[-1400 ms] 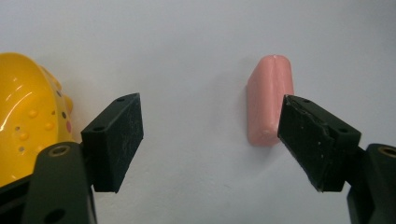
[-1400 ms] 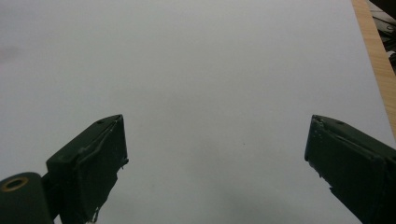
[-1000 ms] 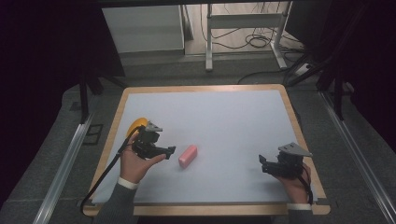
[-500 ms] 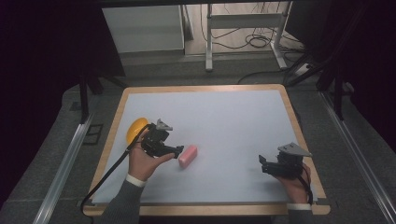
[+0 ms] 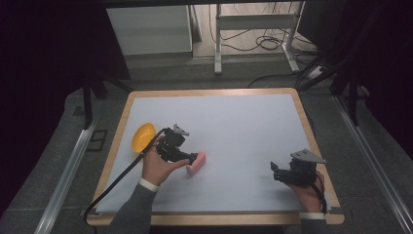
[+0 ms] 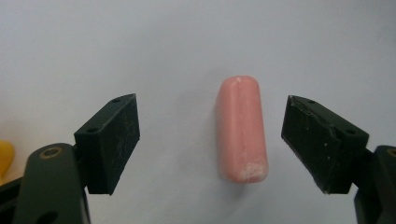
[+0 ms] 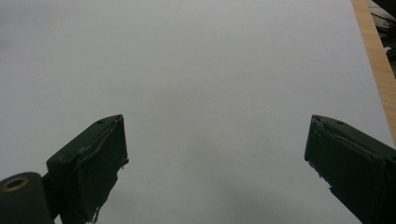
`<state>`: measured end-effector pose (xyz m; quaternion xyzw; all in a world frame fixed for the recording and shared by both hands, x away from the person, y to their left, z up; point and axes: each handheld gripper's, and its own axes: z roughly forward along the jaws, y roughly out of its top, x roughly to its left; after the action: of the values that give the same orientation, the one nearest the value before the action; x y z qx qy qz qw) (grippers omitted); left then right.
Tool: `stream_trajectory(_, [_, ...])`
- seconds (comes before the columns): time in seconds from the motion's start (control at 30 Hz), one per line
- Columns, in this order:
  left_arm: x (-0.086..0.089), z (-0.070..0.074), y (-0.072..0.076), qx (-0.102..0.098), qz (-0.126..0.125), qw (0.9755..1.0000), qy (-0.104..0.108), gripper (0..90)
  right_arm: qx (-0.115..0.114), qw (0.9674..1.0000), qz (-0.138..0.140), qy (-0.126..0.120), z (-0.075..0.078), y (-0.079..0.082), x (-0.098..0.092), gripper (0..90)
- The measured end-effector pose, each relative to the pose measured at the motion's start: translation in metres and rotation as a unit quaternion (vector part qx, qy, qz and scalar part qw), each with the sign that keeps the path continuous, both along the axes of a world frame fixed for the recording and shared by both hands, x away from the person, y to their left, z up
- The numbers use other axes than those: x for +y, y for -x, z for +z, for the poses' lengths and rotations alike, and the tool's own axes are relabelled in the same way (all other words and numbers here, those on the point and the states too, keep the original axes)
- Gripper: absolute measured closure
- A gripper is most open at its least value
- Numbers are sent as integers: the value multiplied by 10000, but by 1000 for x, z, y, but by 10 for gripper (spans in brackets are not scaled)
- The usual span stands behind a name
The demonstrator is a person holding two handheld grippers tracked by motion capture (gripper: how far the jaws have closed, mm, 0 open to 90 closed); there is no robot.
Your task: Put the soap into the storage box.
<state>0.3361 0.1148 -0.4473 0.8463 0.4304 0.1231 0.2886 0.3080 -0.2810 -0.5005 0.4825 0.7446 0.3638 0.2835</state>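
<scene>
A pink oblong block (image 5: 197,163) lies on the pale sheet, left of centre. My left gripper (image 5: 191,158) hovers right over it, open. In the left gripper view the pink block (image 6: 241,129) lies lengthwise between the two spread jaws, nearer the right one, touching neither; the left gripper (image 6: 210,144) holds nothing. A yellow bowl (image 5: 143,137) rests just left of that hand, and its edge (image 6: 4,156) peeks in at the far left. My right gripper (image 5: 274,171) stays low near the table's right front corner, open, with only bare sheet between its jaws (image 7: 215,156).
The pale sheet (image 5: 234,126) covers a wooden-rimmed table (image 5: 311,131). A black cable (image 5: 117,183) trails from the left gripper off the front edge. Metal rails (image 5: 68,170) flank the table, and a desk frame with cables stands behind it.
My left gripper has moved right, away from the yellow bowl, and now straddles the pink block. The right gripper has stayed put.
</scene>
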Motion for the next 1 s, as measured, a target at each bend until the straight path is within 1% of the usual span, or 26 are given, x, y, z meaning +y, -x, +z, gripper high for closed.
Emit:
stream_trajectory(0.13, [-5, -7, -2, 102, -5, 9999, -31, 198, 12, 10000, -2, -3, 0, 0, 0, 55])
stream_trajectory(0.37, [-11, -15, -6, 304, -97, 9994, -112, 200, 24, 10000, -3, 8, -1, 0, 0, 55])
stream_trajectory(0.5, [-15, -19, -6, 289, -100, 9995, -62, 212, 32, 10000, -7, 18, -1, 0, 1, 55])
stream_trajectory(0.63, [-18, -23, -8, 357, -109, 9993, -49, 219, 44, 10000, -8, 10, -2, -1, 1, 55])
stream_trajectory(0.67, [-18, -25, -9, 399, -143, 9991, -94, 220, 50, 10000, -9, 10, -2, -1, 1, 55])
stream_trajectory(1.0, [-21, -32, -15, 559, -160, 9982, -131, 242, 60, 10000, -4, 18, -3, -1, 2, 55])
